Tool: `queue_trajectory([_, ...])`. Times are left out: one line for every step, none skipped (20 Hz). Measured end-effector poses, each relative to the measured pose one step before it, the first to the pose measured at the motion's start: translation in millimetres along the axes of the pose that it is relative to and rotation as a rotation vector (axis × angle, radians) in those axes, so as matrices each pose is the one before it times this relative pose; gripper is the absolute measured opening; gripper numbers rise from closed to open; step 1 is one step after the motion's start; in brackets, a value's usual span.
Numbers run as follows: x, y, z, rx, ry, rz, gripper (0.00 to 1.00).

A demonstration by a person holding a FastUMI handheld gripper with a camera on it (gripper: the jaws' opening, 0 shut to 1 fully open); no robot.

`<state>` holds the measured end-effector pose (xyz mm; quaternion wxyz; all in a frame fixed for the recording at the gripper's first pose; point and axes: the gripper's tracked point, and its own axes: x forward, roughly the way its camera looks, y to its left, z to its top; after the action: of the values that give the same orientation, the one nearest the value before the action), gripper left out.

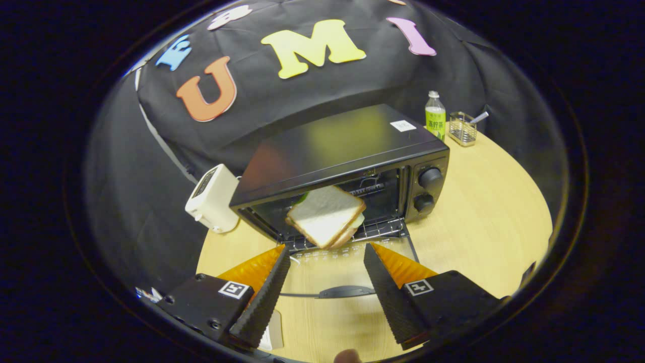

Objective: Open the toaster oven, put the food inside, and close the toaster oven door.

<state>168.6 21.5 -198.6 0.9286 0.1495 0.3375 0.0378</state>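
Observation:
A black toaster oven (342, 146) stands on the round wooden table (484, 222) with its glass door (347, 272) folded down flat toward me. A sandwich (325, 216) of white bread lies tilted on the wire rack (375, 229) at the oven's mouth, partly past the front edge. My gripper (326, 249) is open just in front of the sandwich, above the lowered door, its fingers apart and holding nothing. The door's dark handle (345, 291) lies between the fingers.
A white appliance (211, 199) sits left of the oven. Behind the oven's right side stand a green-labelled bottle (435, 116) and a small wire holder (462, 129) with a utensil. Two knobs (429, 177) are on the oven's right panel. Bare tabletop lies to the right.

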Motion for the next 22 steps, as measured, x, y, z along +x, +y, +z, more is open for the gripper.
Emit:
queue_trajectory([-8.30, 2.41, -0.36, -0.02815, -0.01006, -0.00022, 0.97])
queue_trajectory([-6.94, 2.69, 0.96, -0.02892, -0.00900, 0.00300, 0.97])
queue_trajectory([-8.04, 3.21, 1.05, -0.02290, -0.00941, 0.00434, 0.97])
queue_trajectory([-6.97, 2.31, -0.93, -0.01436, -0.00749, 0.00084, 0.97])
queue_trajectory([-6.43, 0.71, -2.92, -0.01031, -0.00217, 0.00467, 0.97])
queue_trajectory([-5.67, 2.73, -3.68, -0.00759, -0.00240, 0.00403, 0.97])
queue_trajectory([-5.40, 2.16, -5.73, -0.00873, 0.00077, 0.00152, 0.97])
queue_trajectory([-2.83, 0.05, -4.98, -0.00890, 0.00189, -0.00382, 0.97])
queue_trajectory([-2.32, -1.47, -7.47, -0.01303, 0.00331, -0.00458, 0.97])
queue_trajectory([-0.61, -0.85, -8.11, -0.01081, 0.00805, -0.00637, 0.98])
queue_trajectory([-0.56, -0.01, -10.29, -0.00921, 0.00939, -0.00131, 0.98])
queue_trajectory([2.31, -1.20, -9.45, -0.00991, 0.01162, -0.00587, 0.98])
queue_trajectory([3.37, -1.07, -9.03, -0.00781, 0.01275, -0.00274, 0.98])
queue_trajectory([4.02, -0.61, -9.66, -0.00629, 0.01472, -0.00316, 0.98])
queue_trajectory([5.66, -0.73, -8.13, -0.00140, 0.00957, -0.00313, 0.99])
queue_trajectory([6.25, -2.85, -7.42, 0.00038, 0.01381, -0.00778, 1.00])
queue_trajectory([7.91, -3.71, -7.97, 0.00649, 0.01648, -0.00825, 1.00])
queue_trajectory([7.79, -4.55, -6.76, 0.00950, 0.01631, -0.01007, 1.00])
queue_trajectory([8.93, -3.75, -7.13, 0.01022, 0.01517, -0.00824, 1.00])
queue_trajectory([8.46, -4.46, -5.77, 0.00919, 0.01923, -0.01108, 1.00])
queue_trajectory([8.02, -3.69, -6.45, 0.01039, 0.01896, -0.00542, 1.00])
queue_trajectory([8.55, -1.87, -4.14, 0.01131, 0.01898, -0.00375, 1.00])
